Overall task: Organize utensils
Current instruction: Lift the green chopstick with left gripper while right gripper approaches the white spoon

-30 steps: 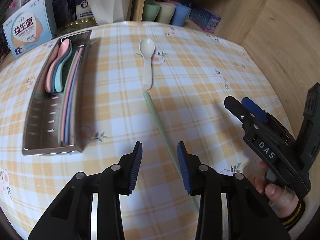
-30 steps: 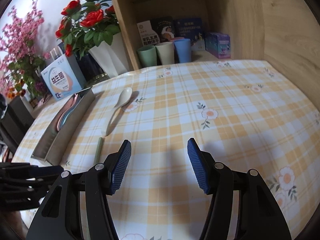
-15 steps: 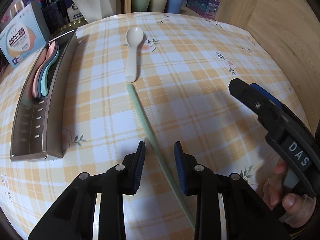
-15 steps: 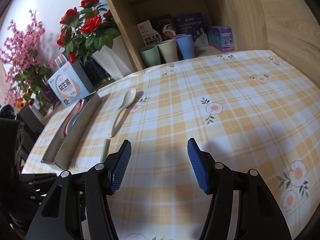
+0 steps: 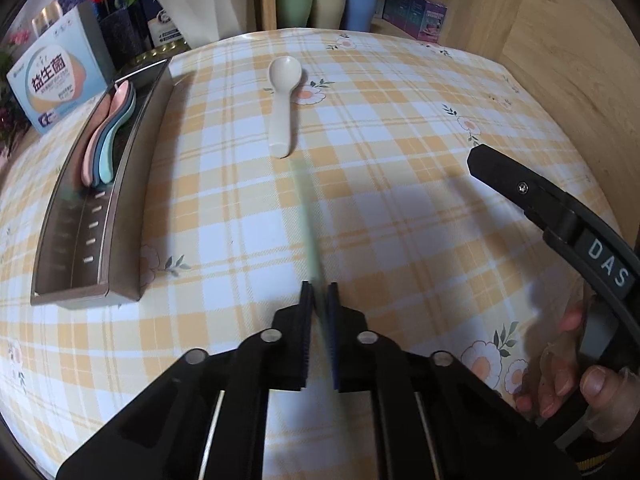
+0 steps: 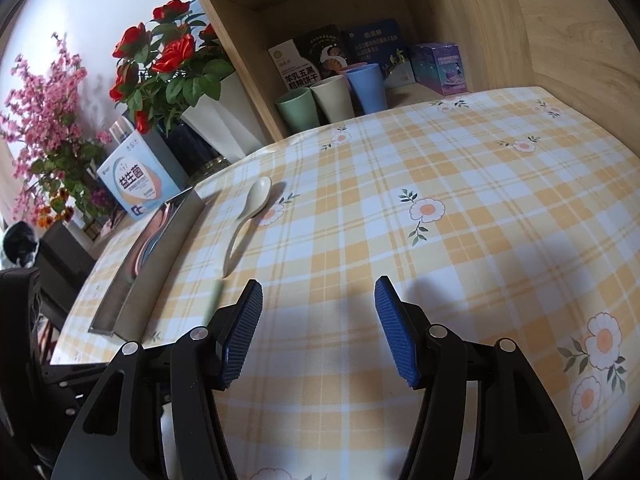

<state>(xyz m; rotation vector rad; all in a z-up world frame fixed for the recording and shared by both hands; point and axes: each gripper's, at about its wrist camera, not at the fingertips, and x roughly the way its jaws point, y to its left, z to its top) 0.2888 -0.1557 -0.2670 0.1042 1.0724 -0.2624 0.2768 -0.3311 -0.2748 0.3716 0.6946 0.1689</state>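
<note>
My left gripper (image 5: 319, 296) is shut on a thin pale green chopstick (image 5: 307, 216), which runs blurred from the pads toward a cream spoon (image 5: 282, 100) lying on the checked tablecloth. The chopstick's far end (image 6: 214, 300) shows in the right wrist view beside the spoon's handle (image 6: 244, 224). A metal utensil tray (image 5: 132, 160) at the left holds pink and teal spoons (image 5: 110, 132). My right gripper (image 6: 318, 328) hangs open over bare cloth with nothing between its fingers; its body (image 5: 560, 224) shows at the right in the left wrist view.
Green, beige and blue cups (image 5: 326, 8) stand in a wooden shelf at the back. A white flower pot (image 6: 216, 120), a light blue box (image 5: 52, 80) and pink flowers (image 6: 44, 120) sit behind the tray. A wooden wall (image 5: 580, 60) borders the right side.
My left gripper came down over the green chopstick and its jaws went from open to shut on it. The right gripper stayed open and tilted slightly.
</note>
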